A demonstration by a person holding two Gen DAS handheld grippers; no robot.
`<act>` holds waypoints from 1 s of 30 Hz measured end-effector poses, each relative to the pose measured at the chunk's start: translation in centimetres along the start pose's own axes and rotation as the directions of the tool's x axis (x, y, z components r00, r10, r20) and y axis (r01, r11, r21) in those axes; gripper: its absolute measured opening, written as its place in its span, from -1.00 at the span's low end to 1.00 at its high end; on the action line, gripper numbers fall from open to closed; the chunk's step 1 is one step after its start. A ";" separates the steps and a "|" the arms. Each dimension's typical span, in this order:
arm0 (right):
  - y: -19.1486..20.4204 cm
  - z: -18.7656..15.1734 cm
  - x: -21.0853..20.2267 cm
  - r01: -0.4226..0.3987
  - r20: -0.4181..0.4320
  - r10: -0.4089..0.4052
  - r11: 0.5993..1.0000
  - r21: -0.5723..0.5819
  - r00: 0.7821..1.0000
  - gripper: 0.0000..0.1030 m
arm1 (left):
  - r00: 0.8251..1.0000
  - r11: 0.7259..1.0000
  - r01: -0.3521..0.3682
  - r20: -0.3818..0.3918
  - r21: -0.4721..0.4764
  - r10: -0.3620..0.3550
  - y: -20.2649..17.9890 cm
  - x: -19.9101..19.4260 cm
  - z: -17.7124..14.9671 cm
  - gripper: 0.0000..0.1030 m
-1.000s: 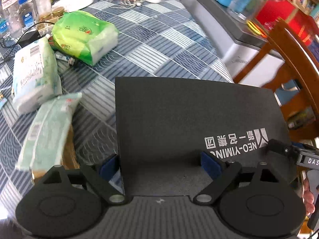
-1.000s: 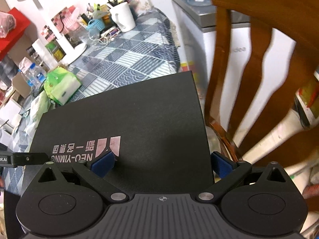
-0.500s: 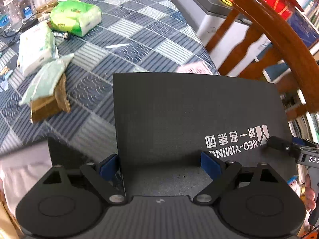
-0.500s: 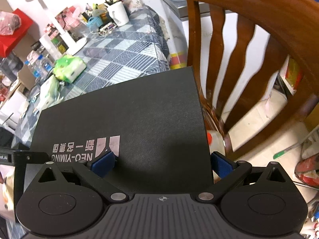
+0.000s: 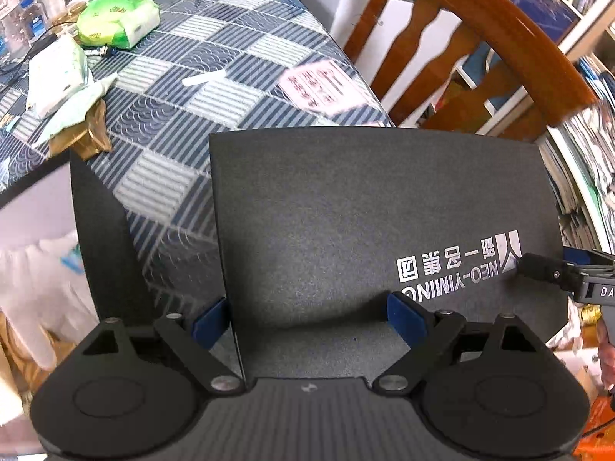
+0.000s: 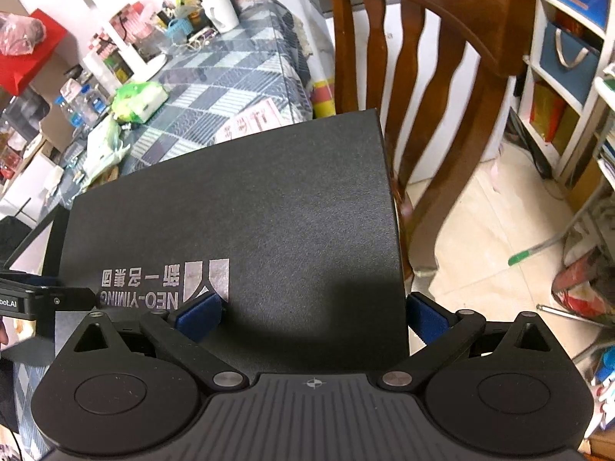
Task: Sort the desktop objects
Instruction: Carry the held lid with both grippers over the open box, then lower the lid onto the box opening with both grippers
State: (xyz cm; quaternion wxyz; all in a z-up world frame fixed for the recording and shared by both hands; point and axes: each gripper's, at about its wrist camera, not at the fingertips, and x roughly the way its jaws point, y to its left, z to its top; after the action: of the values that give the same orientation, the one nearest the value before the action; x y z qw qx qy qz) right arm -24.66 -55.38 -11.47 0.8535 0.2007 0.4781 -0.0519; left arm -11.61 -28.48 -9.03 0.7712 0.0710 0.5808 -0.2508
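Note:
A flat black box [image 5: 365, 211] printed with silver "NEO-YIMING" lettering hangs in the air, off the checked blue tablecloth [image 5: 230, 50]. My left gripper [image 5: 307, 324] is shut on its left near edge, one blue pad outside the edge and one on the top face. My right gripper [image 6: 313, 313] is shut on the right near edge of the same box [image 6: 238, 207]. Each gripper's finger shows at the side of the other's view. A black panel [image 5: 100, 230] hangs left of the box.
A green tissue pack [image 5: 119, 19], white tissue packs [image 5: 57, 73] and a pink paper [image 5: 323, 84] lie on the table. A wooden chair [image 6: 415, 38] stands right of the table, with shelves [image 6: 569, 38] beyond. White cloth [image 5: 38, 280] sits at lower left.
Both grippers have carried the black box back from the table toward the near side. The tablecloth has receded, and the pink paper is now uncovered.

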 end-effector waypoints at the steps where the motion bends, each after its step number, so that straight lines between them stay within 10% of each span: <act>1: -0.1 -0.7 -0.5 0.001 -0.002 -0.001 1.000 0.000 1.000 0.99 | 1.000 1.000 -0.001 -0.004 0.005 0.001 -0.4 -0.2 -0.7 1.00; 18: -0.3 -10.2 -4.7 -0.014 -0.078 0.011 1.000 -0.028 0.997 0.99 | 0.994 1.000 0.018 -0.109 0.012 -0.016 -1.6 -1.3 -11.3 1.00; 30: 7.6 -14.8 -2.6 -0.067 -0.170 0.048 0.992 -0.109 0.984 0.98 | 0.995 0.997 -0.032 -0.099 -0.065 0.025 6.4 -4.0 -17.6 1.00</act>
State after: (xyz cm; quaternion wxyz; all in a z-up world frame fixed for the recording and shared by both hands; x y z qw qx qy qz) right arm -35.70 -42.86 -13.96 0.8215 0.1688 0.5443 0.0175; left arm -24.54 -14.63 -12.05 0.7471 0.0659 0.6249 -0.2166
